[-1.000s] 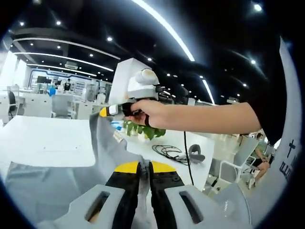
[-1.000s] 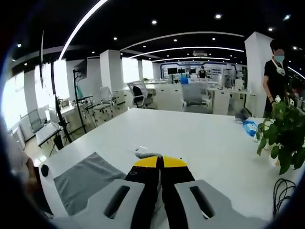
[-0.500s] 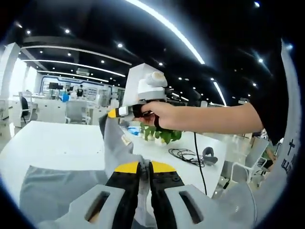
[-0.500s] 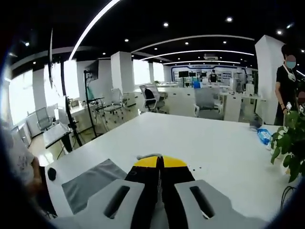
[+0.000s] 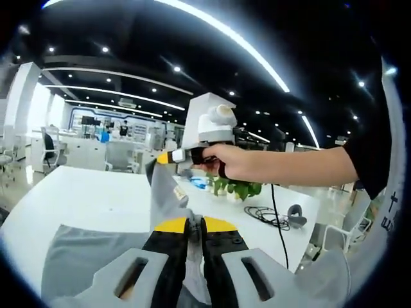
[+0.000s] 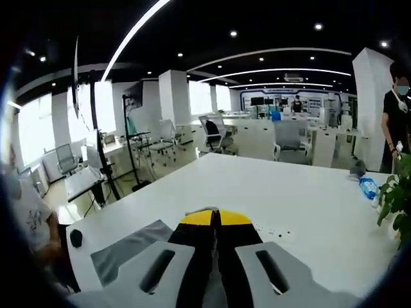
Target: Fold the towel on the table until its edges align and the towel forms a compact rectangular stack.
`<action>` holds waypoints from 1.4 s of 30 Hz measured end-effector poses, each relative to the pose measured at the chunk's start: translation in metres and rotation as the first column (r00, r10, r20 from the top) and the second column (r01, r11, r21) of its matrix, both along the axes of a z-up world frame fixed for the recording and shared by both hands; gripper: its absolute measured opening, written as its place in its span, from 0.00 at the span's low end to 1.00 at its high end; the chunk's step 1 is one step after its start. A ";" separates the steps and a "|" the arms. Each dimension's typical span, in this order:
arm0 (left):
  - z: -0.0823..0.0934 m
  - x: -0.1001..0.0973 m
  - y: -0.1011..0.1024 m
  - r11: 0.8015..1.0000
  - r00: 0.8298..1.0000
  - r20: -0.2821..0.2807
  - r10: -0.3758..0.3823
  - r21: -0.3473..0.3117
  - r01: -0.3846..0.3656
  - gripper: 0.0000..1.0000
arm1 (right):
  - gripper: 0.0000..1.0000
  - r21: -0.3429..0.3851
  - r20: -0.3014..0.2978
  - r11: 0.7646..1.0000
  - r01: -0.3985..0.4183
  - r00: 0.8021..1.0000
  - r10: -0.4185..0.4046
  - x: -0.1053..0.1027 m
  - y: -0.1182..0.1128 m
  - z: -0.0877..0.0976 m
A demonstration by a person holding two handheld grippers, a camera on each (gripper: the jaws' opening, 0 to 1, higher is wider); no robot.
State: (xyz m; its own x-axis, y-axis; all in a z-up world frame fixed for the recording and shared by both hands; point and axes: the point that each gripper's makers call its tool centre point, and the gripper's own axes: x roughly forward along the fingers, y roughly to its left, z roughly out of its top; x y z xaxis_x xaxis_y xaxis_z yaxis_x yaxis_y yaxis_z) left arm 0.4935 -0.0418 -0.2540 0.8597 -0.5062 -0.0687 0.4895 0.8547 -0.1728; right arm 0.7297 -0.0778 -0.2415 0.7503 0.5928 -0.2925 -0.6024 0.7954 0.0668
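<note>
The grey towel point(image 5: 83, 256) is lifted off the white table point(image 5: 77, 199). In the left gripper view my left gripper point(image 5: 195, 223) is shut on one part of its edge. A taut strip of towel runs up from there to the right gripper point(image 5: 164, 157), held by a hand, shut on a towel corner with a small label. In the right gripper view my right gripper point(image 6: 217, 217) is shut, with a sliver of towel edge at its tips. The rest of the grey towel point(image 6: 128, 250) lies lower left on the white table point(image 6: 282, 199).
A potted plant point(image 5: 239, 188), a coiled black cable point(image 5: 266, 217) and a dark headset sit at the table's far right. A blue bottle point(image 6: 368, 187) lies near the plant point(image 6: 395, 202). Office chairs and desks stand beyond. A person stands at the back right.
Both views have shifted as the hands moved. The right gripper with its towel corner sits further right and slightly lower in the left gripper view. Both grippers stay shut on the towel.
</note>
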 end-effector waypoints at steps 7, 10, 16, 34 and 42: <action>0.003 0.002 0.016 0.999 0.999 0.006 0.049 -0.014 -0.049 0.08 | 0.00 0.008 0.010 1.000 -0.027 1.000 0.026 0.000 0.016 0.006; 0.004 0.002 0.023 0.998 0.998 0.009 0.063 0.001 -0.063 0.08 | 0.00 0.015 0.007 0.999 -0.028 1.000 0.028 0.003 0.021 0.008; 0.005 0.002 0.041 0.995 0.994 0.011 0.105 -0.001 -0.105 0.08 | 0.00 0.023 0.008 0.999 -0.044 0.999 0.043 0.002 0.035 0.011; 0.006 -0.001 0.078 0.982 0.982 0.009 0.188 0.014 -0.188 0.08 | 0.00 0.013 0.006 0.995 -0.096 0.995 0.096 0.001 0.073 0.009; -0.011 0.001 0.095 0.976 0.975 -0.028 0.219 0.018 -0.218 0.08 | 0.00 -0.009 -0.011 0.994 -0.113 0.994 0.113 -0.003 0.087 -0.006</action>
